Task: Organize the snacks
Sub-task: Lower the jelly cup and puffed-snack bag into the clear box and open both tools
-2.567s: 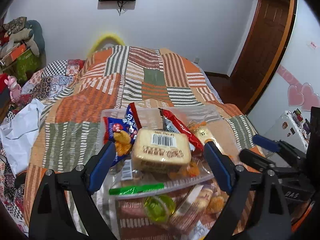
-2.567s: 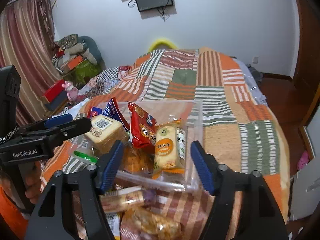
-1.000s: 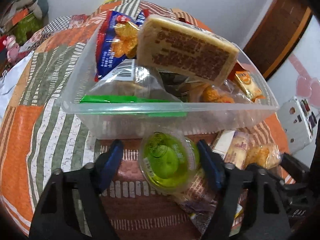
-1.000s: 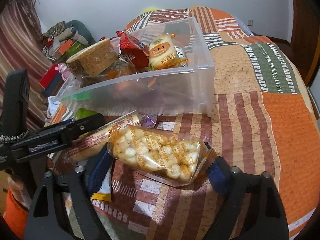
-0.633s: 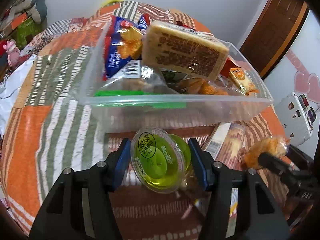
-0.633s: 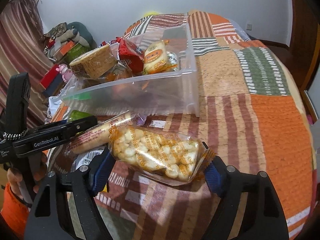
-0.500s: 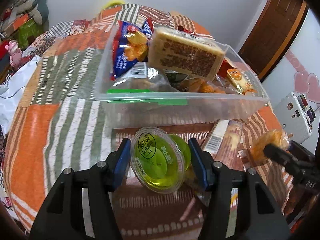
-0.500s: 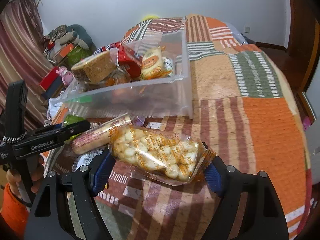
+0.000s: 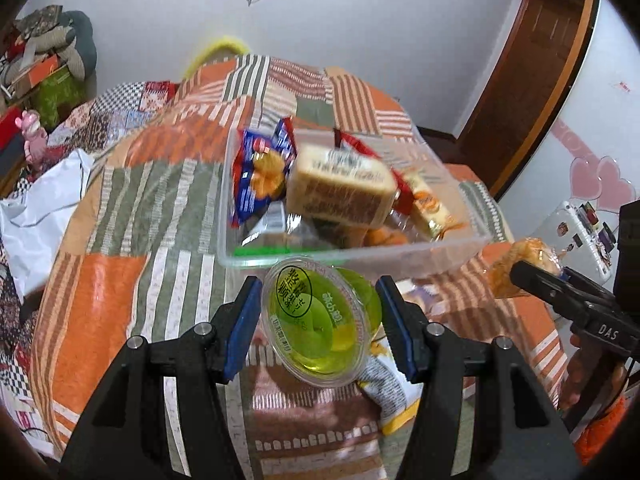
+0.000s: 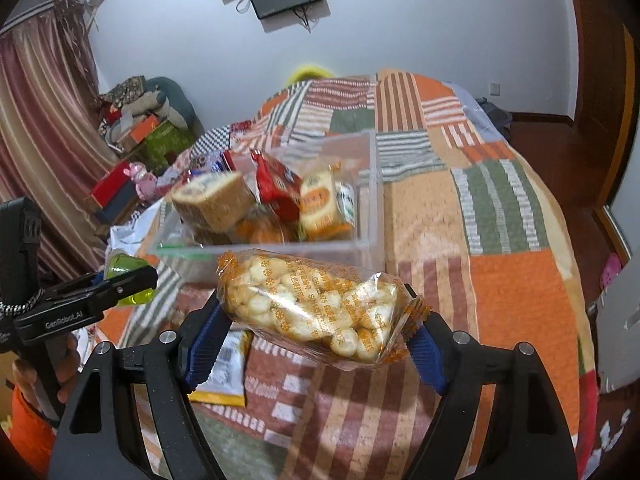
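Note:
My left gripper (image 9: 320, 320) is shut on a green jelly cup (image 9: 316, 324) and holds it above the bed, just in front of the clear plastic bin (image 9: 360, 258). My right gripper (image 10: 316, 316) is shut on a clear bag of puffed snacks (image 10: 316, 300), lifted near the bin's front wall (image 10: 280, 252). The bin holds a wrapped cake block (image 9: 340, 192), a blue snack bag (image 9: 256, 176), a red bag (image 10: 278, 190) and a small orange cake pack (image 10: 324, 204). The right gripper with its bag shows in the left wrist view (image 9: 520, 264); the left one shows in the right wrist view (image 10: 128, 276).
A yellow-and-white packet (image 10: 226, 364) lies on the patchwork bedspread (image 10: 500, 240) in front of the bin. Clutter and a pink toy (image 10: 140, 176) sit left of the bed. A wooden door (image 9: 532, 60) stands at the right.
Both grippers closed on their snacks on the bedspread and have lifted them, rising and tilting up toward the bin. The long wrapped snack on the bed is out of sight.

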Motion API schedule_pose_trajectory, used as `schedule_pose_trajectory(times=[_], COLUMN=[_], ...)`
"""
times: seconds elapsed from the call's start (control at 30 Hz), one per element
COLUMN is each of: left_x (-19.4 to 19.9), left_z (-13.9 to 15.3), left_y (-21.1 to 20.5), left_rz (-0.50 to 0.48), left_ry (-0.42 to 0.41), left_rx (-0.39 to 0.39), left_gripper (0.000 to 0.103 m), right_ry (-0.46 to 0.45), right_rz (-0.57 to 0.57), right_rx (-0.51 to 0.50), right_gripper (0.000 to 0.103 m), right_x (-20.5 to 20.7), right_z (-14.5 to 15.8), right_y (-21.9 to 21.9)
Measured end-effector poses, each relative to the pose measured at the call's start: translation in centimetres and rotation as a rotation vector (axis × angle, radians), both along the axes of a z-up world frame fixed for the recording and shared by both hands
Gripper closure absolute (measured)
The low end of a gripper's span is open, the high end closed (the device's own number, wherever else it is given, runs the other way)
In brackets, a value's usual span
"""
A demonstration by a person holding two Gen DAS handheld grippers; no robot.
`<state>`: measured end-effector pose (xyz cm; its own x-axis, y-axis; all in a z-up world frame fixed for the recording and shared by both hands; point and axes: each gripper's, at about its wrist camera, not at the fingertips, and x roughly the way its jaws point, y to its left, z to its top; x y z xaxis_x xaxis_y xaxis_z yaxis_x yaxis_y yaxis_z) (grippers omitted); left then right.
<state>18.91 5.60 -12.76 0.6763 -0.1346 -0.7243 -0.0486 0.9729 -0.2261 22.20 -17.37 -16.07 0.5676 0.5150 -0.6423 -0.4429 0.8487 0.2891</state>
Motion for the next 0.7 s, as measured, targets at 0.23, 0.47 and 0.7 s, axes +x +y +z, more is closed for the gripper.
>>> schedule_pose_trajectory(times=[0.23, 0.47, 0.7], left_x=[2.2, 5.0, 7.2], left_z=[1.2, 0.6, 0.0], left_y=[-0.6, -1.7, -2.0], left_rz=[-0.021, -0.036, -0.044], left_ry=[-0.027, -0.015, -0.008], left_rx=[0.004, 0.022, 0.037], left_gripper=[0.045, 0.045, 0.045], right_ry=[-0.029, -0.039, -0.028], right_rz=[0.007, 0.015, 0.051], right_rx=[0.011, 0.022, -0.012], right_gripper=[0.026, 0.026, 0.026], right_x=[1.1, 3.3, 5.2], right_z=[0.9, 1.2, 0.3], right_y=[0.8, 2.3, 4.7])
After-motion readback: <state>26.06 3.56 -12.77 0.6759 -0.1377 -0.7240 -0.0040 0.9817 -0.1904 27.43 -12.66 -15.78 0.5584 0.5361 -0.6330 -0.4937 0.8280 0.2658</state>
